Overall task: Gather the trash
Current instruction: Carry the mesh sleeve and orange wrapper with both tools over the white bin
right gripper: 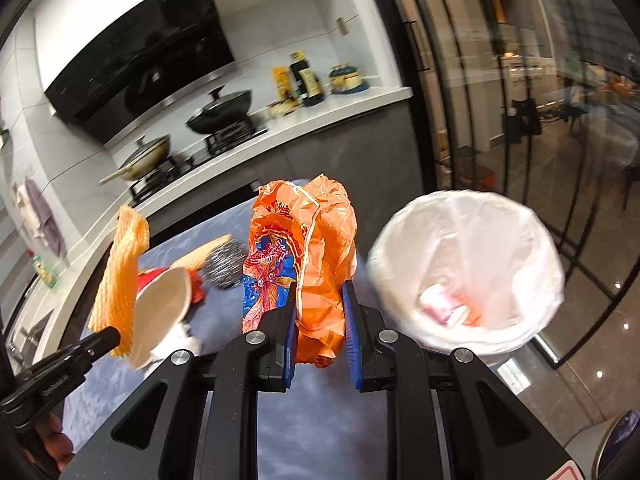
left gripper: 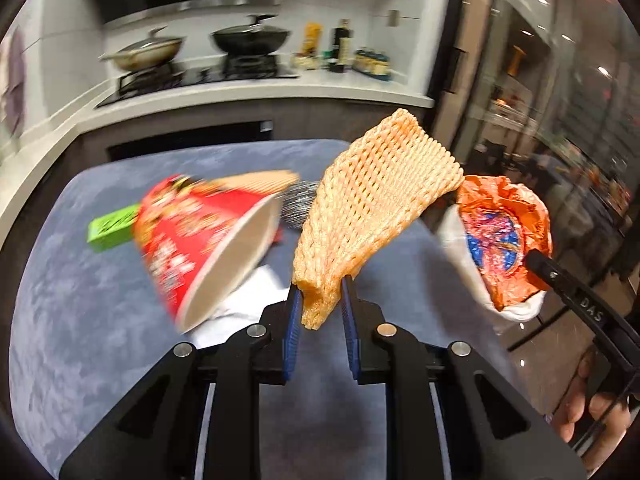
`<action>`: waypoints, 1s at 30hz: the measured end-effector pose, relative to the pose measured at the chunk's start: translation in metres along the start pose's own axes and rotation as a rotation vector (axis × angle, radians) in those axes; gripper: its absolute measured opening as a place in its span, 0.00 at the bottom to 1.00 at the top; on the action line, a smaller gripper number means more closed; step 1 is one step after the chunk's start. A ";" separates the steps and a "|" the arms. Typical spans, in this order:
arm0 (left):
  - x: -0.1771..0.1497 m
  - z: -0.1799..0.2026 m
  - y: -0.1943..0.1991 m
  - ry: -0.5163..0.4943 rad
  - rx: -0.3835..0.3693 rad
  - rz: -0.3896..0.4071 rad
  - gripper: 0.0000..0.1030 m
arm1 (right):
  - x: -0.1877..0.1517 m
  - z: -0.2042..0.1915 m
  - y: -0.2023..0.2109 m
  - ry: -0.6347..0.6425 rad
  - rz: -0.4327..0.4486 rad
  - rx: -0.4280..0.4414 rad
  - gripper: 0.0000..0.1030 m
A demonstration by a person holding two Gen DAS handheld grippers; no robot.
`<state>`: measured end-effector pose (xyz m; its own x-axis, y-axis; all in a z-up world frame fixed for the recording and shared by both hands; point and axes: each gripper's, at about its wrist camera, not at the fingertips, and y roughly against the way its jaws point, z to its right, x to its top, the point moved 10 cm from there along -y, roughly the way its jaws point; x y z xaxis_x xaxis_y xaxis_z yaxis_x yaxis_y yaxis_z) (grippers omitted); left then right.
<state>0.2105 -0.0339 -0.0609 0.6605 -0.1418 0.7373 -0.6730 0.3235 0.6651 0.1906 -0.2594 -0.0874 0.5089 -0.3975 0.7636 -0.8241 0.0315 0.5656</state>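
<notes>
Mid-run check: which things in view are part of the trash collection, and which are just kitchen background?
Job:
- foam fruit net, held in the left gripper
- orange wrapper, held in the right gripper
- lined trash bin
- red noodle cup
- green box
- steel scourer

Background:
- two woks
- sauce bottles

Ribbed foam net (left gripper: pixel 376 200), crinkled glossy wrapper (right gripper: pixel 316 256)

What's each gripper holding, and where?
Left gripper: orange foam net, pinched at its lower end. Right gripper: crumpled orange wrapper, gripped near its bottom.
</notes>
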 end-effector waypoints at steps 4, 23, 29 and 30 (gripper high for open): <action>0.010 0.046 -0.014 -0.065 -0.050 0.004 0.18 | 0.012 0.036 0.007 -0.022 0.027 -0.060 0.19; 0.014 0.208 -0.119 -0.242 -0.243 -0.123 0.18 | 0.035 0.161 -0.014 -0.095 0.013 -0.263 0.19; 0.003 0.217 -0.140 -0.264 -0.236 -0.166 0.18 | 0.035 0.175 -0.027 -0.117 -0.010 -0.281 0.19; 0.001 0.218 -0.143 -0.266 -0.236 -0.172 0.19 | 0.036 0.175 -0.029 -0.117 -0.013 -0.282 0.19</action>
<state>0.2348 -0.2844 -0.1297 0.6270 -0.4398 0.6430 -0.4445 0.4758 0.7590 0.1887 -0.4353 -0.1312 0.4732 -0.5020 0.7240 -0.7075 0.2730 0.6518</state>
